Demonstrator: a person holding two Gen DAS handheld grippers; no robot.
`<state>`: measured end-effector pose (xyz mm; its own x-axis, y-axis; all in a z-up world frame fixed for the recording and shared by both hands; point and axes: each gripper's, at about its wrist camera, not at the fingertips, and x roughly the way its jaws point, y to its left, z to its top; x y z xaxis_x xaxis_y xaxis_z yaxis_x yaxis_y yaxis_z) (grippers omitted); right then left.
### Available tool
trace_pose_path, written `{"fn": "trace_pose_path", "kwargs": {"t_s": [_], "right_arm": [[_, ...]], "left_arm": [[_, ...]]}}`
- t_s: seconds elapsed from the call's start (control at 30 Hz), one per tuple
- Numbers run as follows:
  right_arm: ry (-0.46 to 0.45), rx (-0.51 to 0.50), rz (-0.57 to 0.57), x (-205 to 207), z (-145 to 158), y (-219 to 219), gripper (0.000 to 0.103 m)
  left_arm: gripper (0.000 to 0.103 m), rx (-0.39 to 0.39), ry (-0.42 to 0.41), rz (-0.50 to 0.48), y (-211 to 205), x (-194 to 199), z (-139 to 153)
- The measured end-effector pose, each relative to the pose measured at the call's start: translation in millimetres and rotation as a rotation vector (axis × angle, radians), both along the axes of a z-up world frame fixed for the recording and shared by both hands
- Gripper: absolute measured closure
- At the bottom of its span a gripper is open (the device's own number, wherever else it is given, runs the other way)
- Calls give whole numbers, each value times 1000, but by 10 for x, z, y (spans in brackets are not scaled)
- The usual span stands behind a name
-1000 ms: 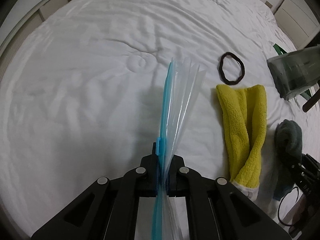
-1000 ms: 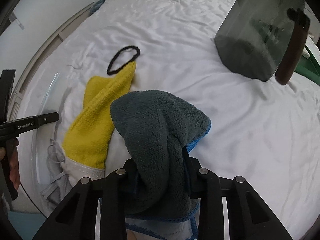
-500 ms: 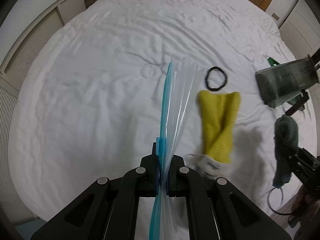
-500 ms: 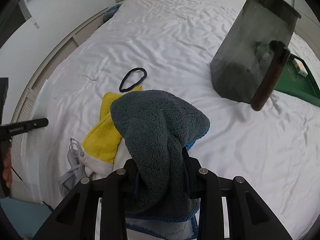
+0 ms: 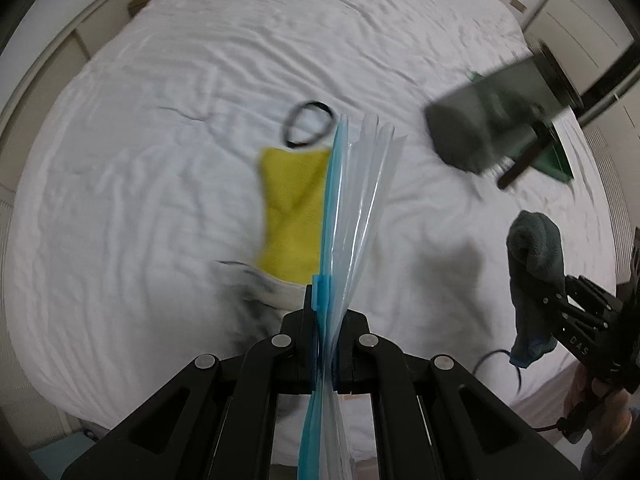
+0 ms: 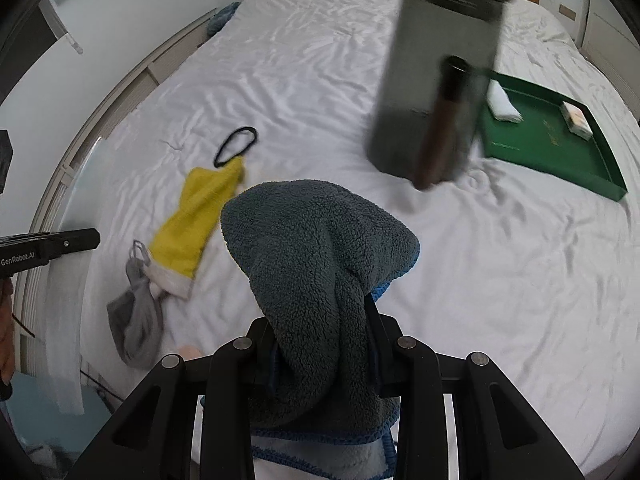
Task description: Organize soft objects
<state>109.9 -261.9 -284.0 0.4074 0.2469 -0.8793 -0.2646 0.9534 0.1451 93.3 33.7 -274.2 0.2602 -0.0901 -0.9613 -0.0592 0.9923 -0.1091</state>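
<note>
My L wrist cam looks down along its fingers from high over the bed [image 5: 168, 184]; R cam sits higher, facing the headboard end. Both share the yellow towel [image 5: 290, 208] [image 6: 196, 220] & hair tie [image 5: 308, 122] [image 6: 235, 147].

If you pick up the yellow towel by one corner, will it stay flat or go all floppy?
Probably floppy: the yellow towel lies limp and creased on the bed. It looks fluffy, so likely light and grippy, like the gray towel drooping over the right gripper.

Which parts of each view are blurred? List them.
Left wrist view: the yellow fleece cloth and dark translucent jug smear; the clear zip bag in the left claw stays sharp. Right wrist view: jug smeared; grey fleece towel crisp.
</note>
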Motion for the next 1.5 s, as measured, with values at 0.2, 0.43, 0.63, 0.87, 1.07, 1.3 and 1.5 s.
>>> {"fn": "trace_pose_path", "kwargs": {"t_s": [0.2,0.43,0.63,0.87,1.07,1.3,1.5], "right_arm": [[39,-27,-26,-112,43,-544,72],[68,-67,-102,-202,117,-1190,72],[60,-108,-183,-211,260,-1763,72],[2,-156,-255,-1,451,-2278,72],[-84,-181,-297,343,663,-2555,72],[-174,-187,-323,830,839,-2809,72],[-223,-195,-325,1309,781,-2933,72]], "left_arm": [[100,-45,54,-67,-684,-36,-124],[100,-120,85,-168,-1565,-19,-248],[100,-163,47,-250,-2365,208,-211],[100,-169,-41,-305,-3042,728,-77],[100,-160,-82,-315,-3391,1126,-46],[100,-141,-125,-312,-3630,1560,-40],[100,-128,-157,-297,-3744,1912,-39]]}}
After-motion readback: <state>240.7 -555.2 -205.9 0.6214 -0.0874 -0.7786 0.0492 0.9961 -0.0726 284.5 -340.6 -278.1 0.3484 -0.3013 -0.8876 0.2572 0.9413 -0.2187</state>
